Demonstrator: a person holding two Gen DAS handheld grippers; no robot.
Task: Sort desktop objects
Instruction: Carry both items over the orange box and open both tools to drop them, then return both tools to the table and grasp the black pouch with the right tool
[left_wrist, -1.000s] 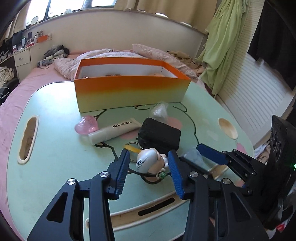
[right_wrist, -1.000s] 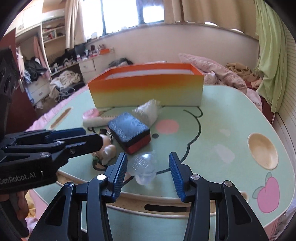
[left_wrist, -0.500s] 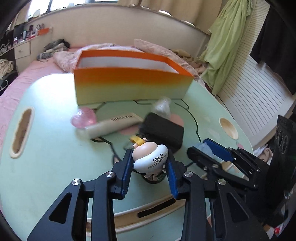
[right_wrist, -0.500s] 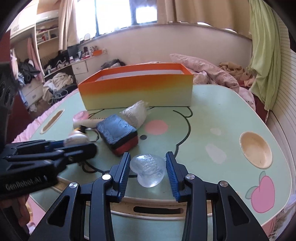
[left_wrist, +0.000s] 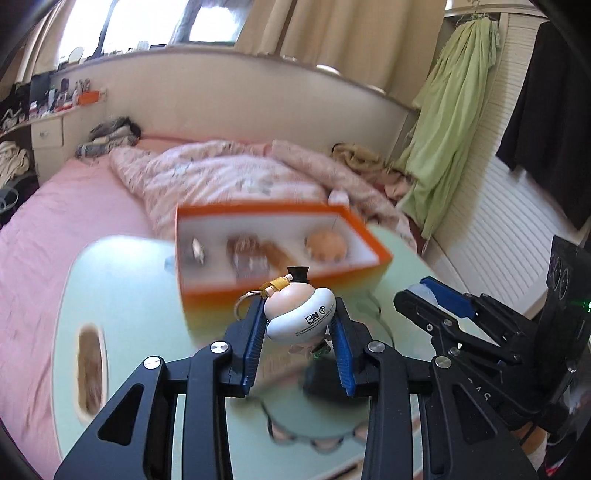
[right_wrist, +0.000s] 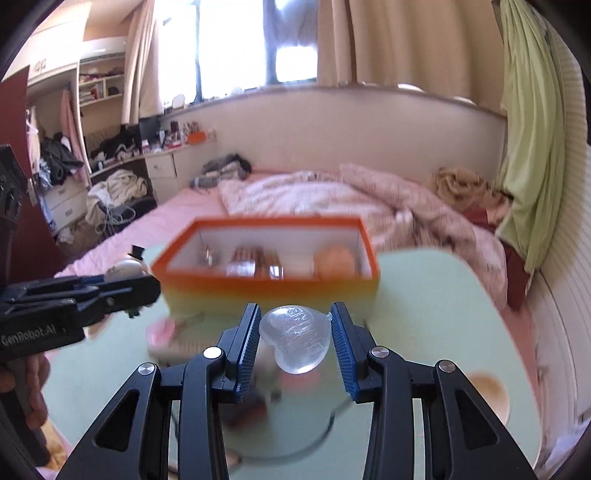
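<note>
Carry step: left gripper (left_wrist: 299, 332) pinching white round toy keychain (left_wrist: 300, 314), right gripper (right_wrist: 295, 334) pinching clear heart-shaped plastic piece (right_wrist: 297, 338) — both lifted off bench, orange cardboard box (right_wrist: 266, 284) just ahead. Next: move over box, let go.

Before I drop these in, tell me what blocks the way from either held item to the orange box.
Nothing visible does. The white round figurine keychain in the left gripper and the clear heart-shaped piece in the right gripper hang above the near wall of the open orange box.
</note>
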